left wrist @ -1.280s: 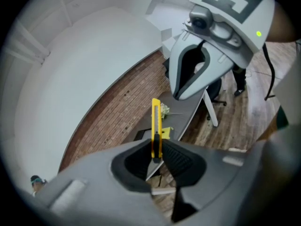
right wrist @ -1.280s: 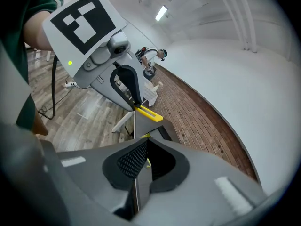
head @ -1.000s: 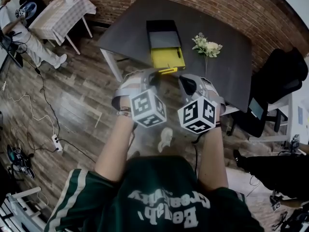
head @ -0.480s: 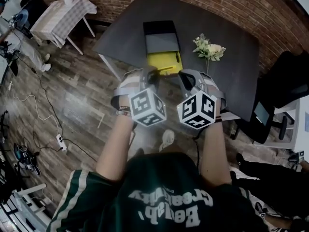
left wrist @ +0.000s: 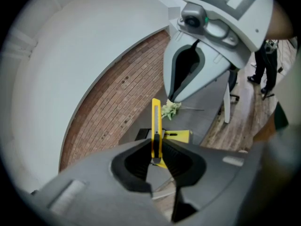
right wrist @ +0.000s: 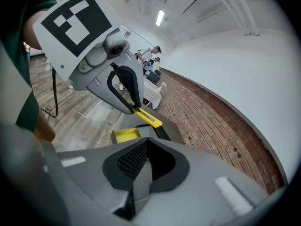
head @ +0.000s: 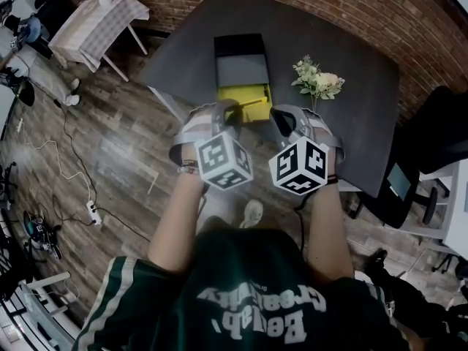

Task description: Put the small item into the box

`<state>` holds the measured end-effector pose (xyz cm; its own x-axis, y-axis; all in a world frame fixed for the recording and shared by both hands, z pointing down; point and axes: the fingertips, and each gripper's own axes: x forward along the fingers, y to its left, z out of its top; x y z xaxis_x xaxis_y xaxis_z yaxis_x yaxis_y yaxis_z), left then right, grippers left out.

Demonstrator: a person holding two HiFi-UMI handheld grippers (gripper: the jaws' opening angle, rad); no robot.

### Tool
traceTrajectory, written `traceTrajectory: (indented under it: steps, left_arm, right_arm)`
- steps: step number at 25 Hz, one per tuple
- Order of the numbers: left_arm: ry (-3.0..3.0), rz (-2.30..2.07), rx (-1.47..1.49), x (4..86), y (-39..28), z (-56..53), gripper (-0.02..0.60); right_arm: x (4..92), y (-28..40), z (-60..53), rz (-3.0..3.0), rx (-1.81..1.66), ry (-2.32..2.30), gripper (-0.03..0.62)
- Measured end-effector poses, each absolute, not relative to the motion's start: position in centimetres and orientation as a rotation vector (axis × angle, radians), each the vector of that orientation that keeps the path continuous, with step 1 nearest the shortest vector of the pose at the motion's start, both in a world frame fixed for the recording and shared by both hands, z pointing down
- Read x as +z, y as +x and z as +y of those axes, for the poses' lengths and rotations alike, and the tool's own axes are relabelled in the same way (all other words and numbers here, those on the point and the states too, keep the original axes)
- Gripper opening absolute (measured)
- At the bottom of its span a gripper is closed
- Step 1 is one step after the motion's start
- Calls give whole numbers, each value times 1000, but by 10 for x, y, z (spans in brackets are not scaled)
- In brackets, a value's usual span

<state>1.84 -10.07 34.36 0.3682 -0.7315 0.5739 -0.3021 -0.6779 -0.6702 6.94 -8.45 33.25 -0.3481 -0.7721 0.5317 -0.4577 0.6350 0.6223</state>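
**A:** Where is the small item at this moment?

**B:** The left gripper point(left wrist: 156, 149) has it. Its jaws pinch a yellow cutter point(left wrist: 156, 119) by the lower end. The rest of the cutter stands out forward past the tips, with the thin edge toward the camera. It looks like a utility knife, though the view is too curved to be sure.

**A:** And the box?

**B:** The box point(head: 245, 93) lies open on the dark worktop point(head: 351, 115), ahead of the left gripper and lower than it. The yellow part of the box is the one nearest to the gripper tips, and behind it come a grey part and a black one. The cutter is in the air, not in the box. (In the head view the gripper tips are just at the near end of the box; whether the cutter reaches over the yellow part, I cannot tell.)

**A:** What about the other gripper?

**B:** The right gripper point(right wrist: 147, 142) is beside the left one, at about the same height and apart from it. Its jaws are pressed together and nothing is between them.

**A:** Is anything else on the worktop?

**B:** A small bunch of pale flowers point(head: 318, 79) lies ahead of the right gripper and a little to its right, well apart from the box. Both grippers are held at the near edge of the worktop, and below them, on the person's side, is the wooden floor point(head: 124, 152).
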Motion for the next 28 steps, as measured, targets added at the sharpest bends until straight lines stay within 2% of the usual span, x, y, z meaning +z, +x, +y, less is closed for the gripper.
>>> traceTrajectory:
  steps: [28]
  left_arm:
    - [-2178,945,-1300,353,32,-156,69]
  right_arm:
    - [343,77,-142,-2049,-513,876,5]
